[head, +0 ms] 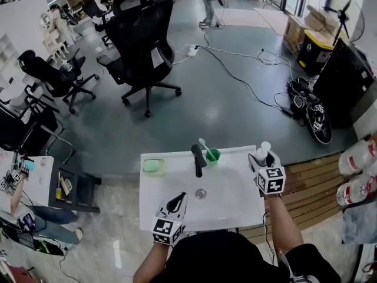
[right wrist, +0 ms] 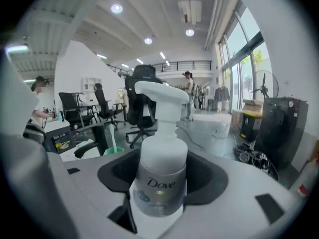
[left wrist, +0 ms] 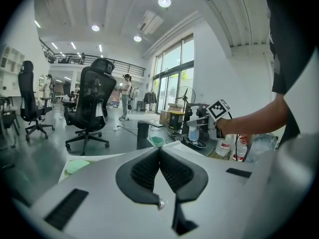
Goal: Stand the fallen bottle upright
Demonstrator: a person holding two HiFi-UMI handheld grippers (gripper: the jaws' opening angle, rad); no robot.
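Your right gripper [head: 265,160] is clamped on the bottle [right wrist: 160,176], with both pads against its sides. It holds the bottle upright, pump on top, above the far right corner of the sink [head: 235,212], right of the cup [head: 212,155] and faucet [head: 198,159]. Your left gripper [head: 176,203] sits at the sink's near edge, jaws pressed together with nothing between them.

Small clear pump bottle [right wrist: 162,173] with tall white pump head, pale liquid inside, "Dove" printed across the front label. Standing upright, pump on top. Clamped at mid-body between the jaws of the right gripper [right wrist: 162,185]. Held at the far right corner of the white washbasin [head: 235,208], just beside its back edge
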